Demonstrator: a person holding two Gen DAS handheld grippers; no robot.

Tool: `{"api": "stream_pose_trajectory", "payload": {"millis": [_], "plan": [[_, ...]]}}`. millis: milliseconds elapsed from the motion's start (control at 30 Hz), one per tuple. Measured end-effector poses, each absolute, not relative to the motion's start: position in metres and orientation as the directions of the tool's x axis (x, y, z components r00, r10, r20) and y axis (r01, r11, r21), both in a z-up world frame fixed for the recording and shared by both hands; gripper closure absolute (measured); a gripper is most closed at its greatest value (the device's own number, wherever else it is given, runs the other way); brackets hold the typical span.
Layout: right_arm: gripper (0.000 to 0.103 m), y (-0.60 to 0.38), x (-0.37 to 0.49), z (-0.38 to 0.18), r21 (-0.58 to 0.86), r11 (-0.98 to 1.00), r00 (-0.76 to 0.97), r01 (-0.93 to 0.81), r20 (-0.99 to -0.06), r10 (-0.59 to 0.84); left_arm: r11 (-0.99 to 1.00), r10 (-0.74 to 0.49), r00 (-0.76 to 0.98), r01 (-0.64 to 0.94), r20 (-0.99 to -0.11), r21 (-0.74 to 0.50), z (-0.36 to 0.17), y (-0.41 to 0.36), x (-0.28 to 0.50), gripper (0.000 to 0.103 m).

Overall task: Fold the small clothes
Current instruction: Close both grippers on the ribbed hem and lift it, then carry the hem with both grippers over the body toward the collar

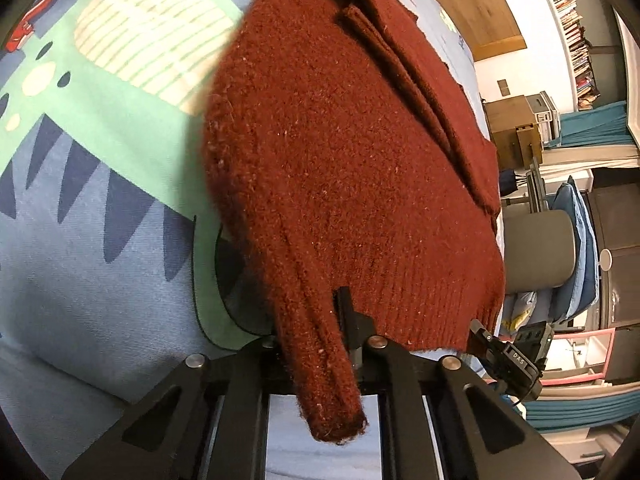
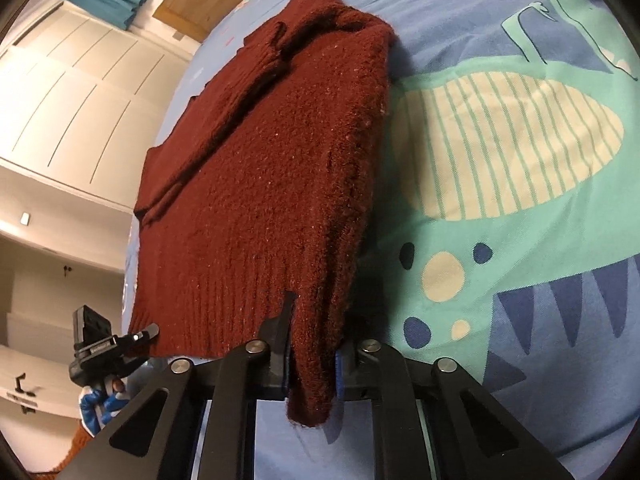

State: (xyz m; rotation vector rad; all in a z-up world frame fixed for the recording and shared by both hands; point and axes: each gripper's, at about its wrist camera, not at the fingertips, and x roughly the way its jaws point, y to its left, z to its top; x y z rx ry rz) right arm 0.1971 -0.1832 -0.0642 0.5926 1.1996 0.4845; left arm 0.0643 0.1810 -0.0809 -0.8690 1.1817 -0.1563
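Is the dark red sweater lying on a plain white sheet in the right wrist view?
No, the dark red sweater lies on a blue bed cover printed with a green dinosaur.

The maroon sweater (image 1: 352, 168) drapes over both grippers' fingertips — hiding them — and covers the bedspread (image 1: 80, 280) beneath.

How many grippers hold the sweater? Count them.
2. The left gripper is clamped on the maroon sweater at one bottom hem corner; the right gripper is clamped on the opposite corner. Their fingertips are buried in knit.
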Motion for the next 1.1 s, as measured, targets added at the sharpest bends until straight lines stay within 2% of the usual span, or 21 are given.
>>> {"api": "stream_pose_trajectory", "payload": {"millis": [267, 833, 967, 1100], "plan": [[0.093, -0.186, 0.201, -0.048, 0.679, 0.731, 0.309, -0.073, -0.681, 0.664, 0.675, -0.540, 0.455, -0.268, -0.708, -0.688, -0.057, 0.177, 0.072, 0.096], [0.093, -0.187, 0.289, 0.082, 0.686, 0.688, 0.527, -0.237, -0.504, 0.684, 0.707, -0.504, 0.655, -0.061, -0.562, -0.705, 0.064, 0.196, 0.162, 0.096], [0.093, -0.184, 0.322, 0.101, 0.671, 0.700, 0.568, -0.244, -0.486, 0.664, 0.729, -0.475, 0.679, -0.052, -0.559, -0.683, 0.073, 0.200, 0.192, 0.096], [0.093, -0.176, 0.355, 0.100, 0.663, 0.712, 0.576, -0.230, -0.497, 0.649, 0.741, -0.447, 0.672, -0.092, -0.591, -0.665, 0.057, 0.202, 0.227, 0.096]]}}
